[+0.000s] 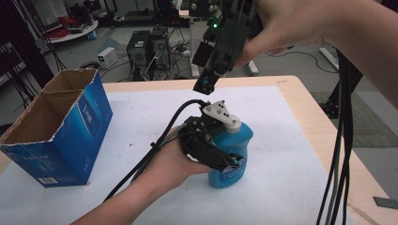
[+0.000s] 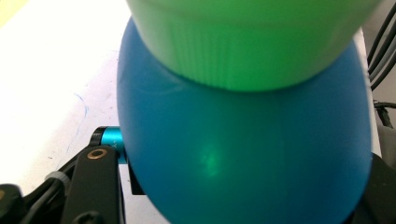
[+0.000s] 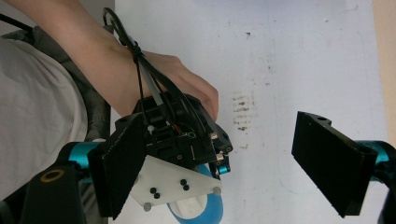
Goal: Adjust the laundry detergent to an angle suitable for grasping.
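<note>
Left gripper view: blue bottle clamped between the left gripper's jaws

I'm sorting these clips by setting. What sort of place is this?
Most likely a lab or workshop, not a home. Beyond the white-topped table, desktop computer towers sit on the floor among loose cables, and a round table at the far left holds coiled red cords.

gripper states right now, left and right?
Left gripper: closed on the blue bottle, which stands on the table.
Right gripper: open, empty, held above the bottle.
</note>
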{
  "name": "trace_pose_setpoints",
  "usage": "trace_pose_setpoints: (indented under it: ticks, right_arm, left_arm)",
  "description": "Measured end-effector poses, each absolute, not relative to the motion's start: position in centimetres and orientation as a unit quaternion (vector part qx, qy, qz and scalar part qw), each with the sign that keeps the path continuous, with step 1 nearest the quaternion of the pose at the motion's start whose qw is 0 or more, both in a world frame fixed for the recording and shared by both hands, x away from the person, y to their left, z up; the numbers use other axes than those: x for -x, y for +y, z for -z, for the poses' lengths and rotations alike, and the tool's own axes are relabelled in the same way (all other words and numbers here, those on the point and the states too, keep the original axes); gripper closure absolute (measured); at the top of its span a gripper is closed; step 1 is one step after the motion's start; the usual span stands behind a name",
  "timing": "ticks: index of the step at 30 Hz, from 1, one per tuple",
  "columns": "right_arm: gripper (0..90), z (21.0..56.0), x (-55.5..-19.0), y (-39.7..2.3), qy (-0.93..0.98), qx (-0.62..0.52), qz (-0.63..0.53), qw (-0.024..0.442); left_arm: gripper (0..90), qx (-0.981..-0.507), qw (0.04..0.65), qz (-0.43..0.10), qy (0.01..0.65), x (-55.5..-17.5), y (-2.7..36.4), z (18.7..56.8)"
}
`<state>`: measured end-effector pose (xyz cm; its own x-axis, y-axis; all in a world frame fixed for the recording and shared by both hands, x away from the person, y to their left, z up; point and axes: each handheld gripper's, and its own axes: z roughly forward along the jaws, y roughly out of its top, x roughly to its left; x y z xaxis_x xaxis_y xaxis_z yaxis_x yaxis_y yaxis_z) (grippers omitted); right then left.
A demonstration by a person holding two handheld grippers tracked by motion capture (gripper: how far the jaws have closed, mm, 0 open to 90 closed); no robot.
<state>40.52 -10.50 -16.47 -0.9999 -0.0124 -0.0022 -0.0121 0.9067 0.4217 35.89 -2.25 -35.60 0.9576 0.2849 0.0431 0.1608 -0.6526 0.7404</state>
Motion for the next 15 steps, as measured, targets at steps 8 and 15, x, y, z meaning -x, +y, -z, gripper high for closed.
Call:
trace_pose_setpoints:
  ticks: [8, 15]
  right_arm:
    - [17.2, 16.4, -40.5, -10.6, -0.975, -0.007, 0.221, 0.0]
    - [17.2, 15.9, -40.6, -10.8, -0.971, -0.005, 0.239, -0.001]
  left_arm:
    - [40.9, -0.904, 0.403, -0.082, 0.119, -35.8, -2.3, 35.6]
    - [42.1, -0.907, 0.404, -0.083, 0.087, -36.1, -1.0, 34.9]
